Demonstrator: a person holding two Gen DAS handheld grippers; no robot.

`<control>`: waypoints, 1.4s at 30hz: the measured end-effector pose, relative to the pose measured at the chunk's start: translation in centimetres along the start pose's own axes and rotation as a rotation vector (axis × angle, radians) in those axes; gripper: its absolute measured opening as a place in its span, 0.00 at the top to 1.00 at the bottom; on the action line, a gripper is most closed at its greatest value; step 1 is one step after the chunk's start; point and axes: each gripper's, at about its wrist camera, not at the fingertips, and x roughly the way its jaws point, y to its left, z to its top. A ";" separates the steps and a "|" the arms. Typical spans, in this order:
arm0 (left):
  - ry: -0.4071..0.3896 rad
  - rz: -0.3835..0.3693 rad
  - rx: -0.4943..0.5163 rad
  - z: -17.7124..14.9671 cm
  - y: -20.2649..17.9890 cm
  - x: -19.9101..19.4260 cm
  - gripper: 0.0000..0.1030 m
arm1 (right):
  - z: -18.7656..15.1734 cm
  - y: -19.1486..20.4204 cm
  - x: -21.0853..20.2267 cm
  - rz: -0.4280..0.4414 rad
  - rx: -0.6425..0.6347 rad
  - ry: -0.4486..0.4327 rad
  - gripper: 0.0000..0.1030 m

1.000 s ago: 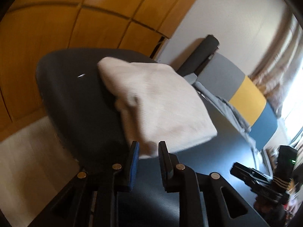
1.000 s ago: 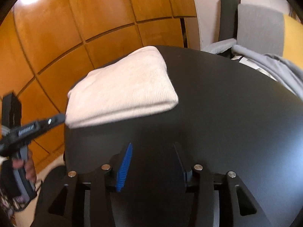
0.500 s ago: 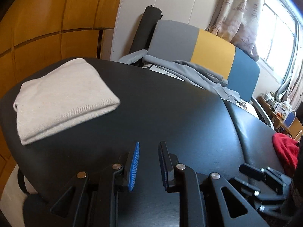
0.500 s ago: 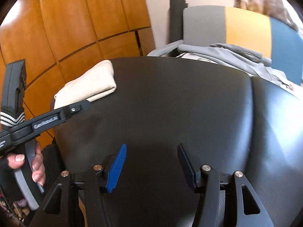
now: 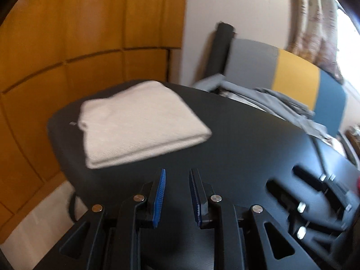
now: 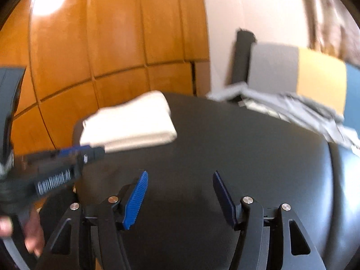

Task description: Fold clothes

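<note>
So: folded cream garment lies flat on the black padded surface, at its far left corner, close to the rounded edge by the orange wood panelling. Neat rectangle, layers visible along the near edge, nothing touching it

Left gripper hangs just short of the garment's near edge, apart from it. Blue ribbed pads parallel with a narrow gap between them, nothing in the gap, so slightly open and empty. In the right wrist view it shows from the side at the left edge, blurred, with the person's hand on its grip below

Right gripper sits over bare black surface, well apart from the garment, which lies ahead and to its left. Its fingers are spread wide, nothing held. From the left wrist view it's a dark blur at the lower right, state unreadable there

Along the far edge of the surface, a crumpled grey garment lies against a grey, yellow and blue backrest. Black roll stands upright beside the backrest, against the white wall. Both views are motion-blurred
</note>
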 end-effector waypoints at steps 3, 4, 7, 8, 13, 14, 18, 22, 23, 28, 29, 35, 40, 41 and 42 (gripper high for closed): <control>-0.004 0.083 -0.039 -0.4 1.8 1.0 0.79 | 1.5 1.8 2.2 -0.008 -0.070 -0.039 0.39; 0.002 0.100 -0.055 -0.6 2.4 1.5 0.79 | 1.9 2.3 3.0 -0.011 -0.091 -0.045 0.38; 0.032 0.107 -0.102 -1.1 3.8 2.9 0.79 | 2.1 3.2 4.9 -0.010 -0.104 -0.025 0.38; 0.038 0.110 -0.110 -1.3 4.2 3.3 0.79 | 2.0 3.5 5.3 -0.012 -0.107 -0.019 0.38; 0.073 0.133 -0.119 -1.5 4.8 5.6 0.79 | 1.3 4.1 6.2 -0.029 -0.143 0.002 0.38; 0.083 0.140 -0.126 -1.6 4.9 5.9 0.79 | 1.2 4.1 6.4 -0.029 -0.141 0.010 0.38; 0.070 0.133 -0.124 -1.7 4.6 6.2 0.79 | 1.0 3.5 7.2 -0.031 -0.112 0.044 0.38; 0.059 0.123 -0.081 -2.0 3.6 6.4 0.79 | 0.9 2.8 7.2 -0.031 -0.078 0.047 0.38; 0.062 0.131 -0.070 -2.0 3.4 6.5 0.79 | 0.9 2.7 7.2 -0.031 -0.074 0.048 0.38; 0.076 0.136 -0.078 -2.0 3.4 6.9 0.79 | 0.9 2.4 7.3 -0.034 -0.065 0.052 0.38; 0.079 0.137 -0.082 -2.0 3.5 7.0 0.79 | 0.9 2.4 7.3 -0.034 -0.065 0.054 0.38; 0.089 0.137 -0.098 -2.0 3.7 7.4 0.79 | 0.8 2.5 7.3 -0.036 -0.073 0.051 0.38; 0.087 0.134 -0.103 -1.8 3.8 7.6 0.79 | 0.8 2.6 7.3 -0.038 -0.077 0.052 0.38; 0.085 0.134 -0.107 -1.8 3.9 7.6 0.79 | 0.8 2.6 7.3 -0.038 -0.077 0.052 0.38; 0.083 0.137 -0.113 -1.8 4.0 7.6 0.79 | 0.8 2.6 7.3 -0.038 -0.077 0.053 0.38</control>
